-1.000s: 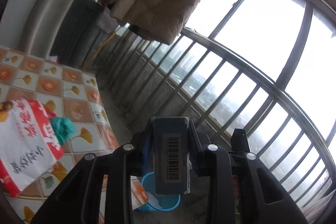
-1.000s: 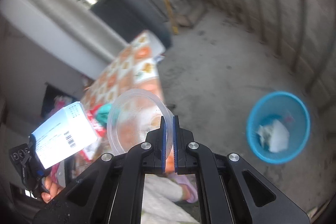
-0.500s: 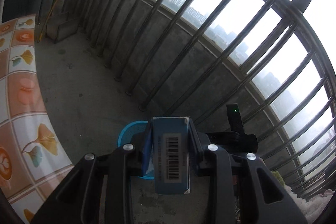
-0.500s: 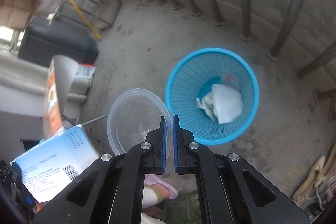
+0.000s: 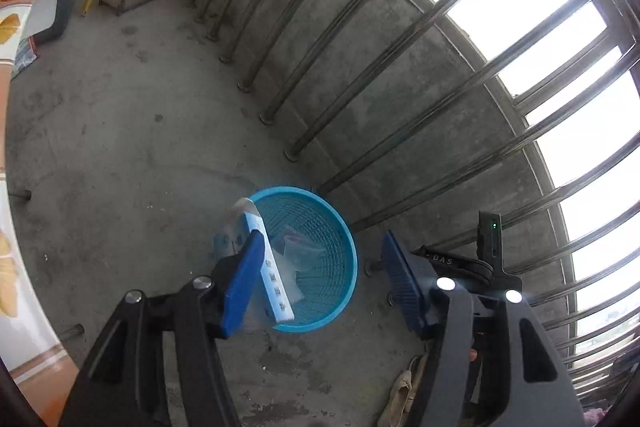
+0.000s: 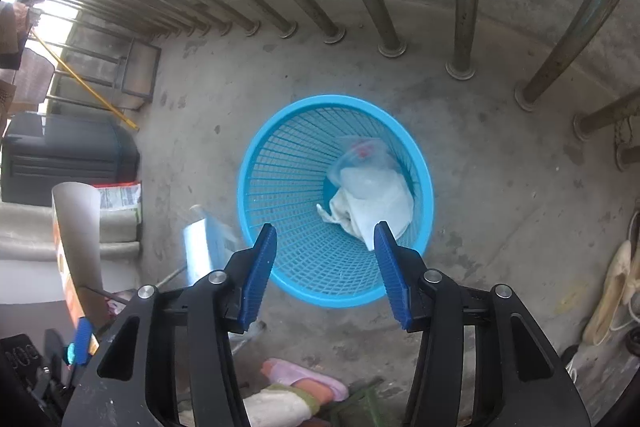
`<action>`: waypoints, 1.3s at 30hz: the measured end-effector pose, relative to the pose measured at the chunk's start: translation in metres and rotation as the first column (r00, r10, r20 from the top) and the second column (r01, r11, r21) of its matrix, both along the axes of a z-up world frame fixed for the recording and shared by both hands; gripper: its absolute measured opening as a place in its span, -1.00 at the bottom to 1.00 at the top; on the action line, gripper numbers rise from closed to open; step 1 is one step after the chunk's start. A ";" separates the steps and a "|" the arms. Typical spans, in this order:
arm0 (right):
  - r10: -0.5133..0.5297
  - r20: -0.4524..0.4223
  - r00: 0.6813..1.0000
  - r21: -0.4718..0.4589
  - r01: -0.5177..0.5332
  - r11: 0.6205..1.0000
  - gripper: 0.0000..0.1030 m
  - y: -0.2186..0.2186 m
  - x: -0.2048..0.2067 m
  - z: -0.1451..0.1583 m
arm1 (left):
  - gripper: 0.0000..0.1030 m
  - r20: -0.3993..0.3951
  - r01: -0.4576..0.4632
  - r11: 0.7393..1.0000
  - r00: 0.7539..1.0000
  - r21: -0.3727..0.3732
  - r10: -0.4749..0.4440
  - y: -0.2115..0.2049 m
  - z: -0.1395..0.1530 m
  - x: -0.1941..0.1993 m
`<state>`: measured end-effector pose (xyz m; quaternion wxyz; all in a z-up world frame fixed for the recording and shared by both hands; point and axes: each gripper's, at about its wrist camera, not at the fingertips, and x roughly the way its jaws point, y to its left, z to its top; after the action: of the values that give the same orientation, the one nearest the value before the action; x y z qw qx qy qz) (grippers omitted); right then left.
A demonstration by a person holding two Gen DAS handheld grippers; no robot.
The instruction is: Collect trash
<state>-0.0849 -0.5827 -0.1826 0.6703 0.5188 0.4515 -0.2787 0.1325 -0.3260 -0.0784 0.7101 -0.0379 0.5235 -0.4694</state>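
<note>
1. Because the bin (image 6: 336, 203) stands on the floor by the railing (image 5: 400, 75), both grippers point steeply down at it, so that anything let go should fall toward it. It already holds a white wad (image 6: 376, 211) and a clear bag (image 6: 360, 155).
2. While the right gripper (image 6: 325, 269) hangs right above the bin's near rim, its jaws are opening and nothing lies between them.
3. With jaws likewise opening, the left gripper (image 5: 322, 279) sits over the bin's left rim, as the left wrist view shows it.
4. Loose now, the box (image 5: 268, 267) leans on that gripper's left pad (image 5: 244, 283), tilted across the rim; the other pad stands well apart. It looks blurred, likely dropping, and I judge it could catch the rim.
</note>
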 end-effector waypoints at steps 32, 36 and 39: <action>0.348 0.100 0.932 0.493 -0.351 0.796 0.17 0.220 0.135 -0.150 | 0.30 0.290 -0.346 0.912 0.869 -0.222 0.401 0.300 0.158 -0.020; 0.229 0.005 0.973 0.634 -0.180 0.752 0.25 0.242 0.153 -0.220 | 0.32 0.306 -0.431 0.876 0.823 -0.214 0.479 0.344 0.162 -0.022; 0.165 -0.097 0.981 0.656 -0.062 0.752 0.35 0.252 0.163 -0.263 | 0.36 0.330 -0.493 0.847 0.780 -0.200 0.532 0.375 0.164 -0.024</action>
<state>0.0785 -0.3311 -0.4458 0.4287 0.6684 0.5994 -0.1012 0.1085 0.0493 0.0853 0.8941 -0.1251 0.3238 -0.2829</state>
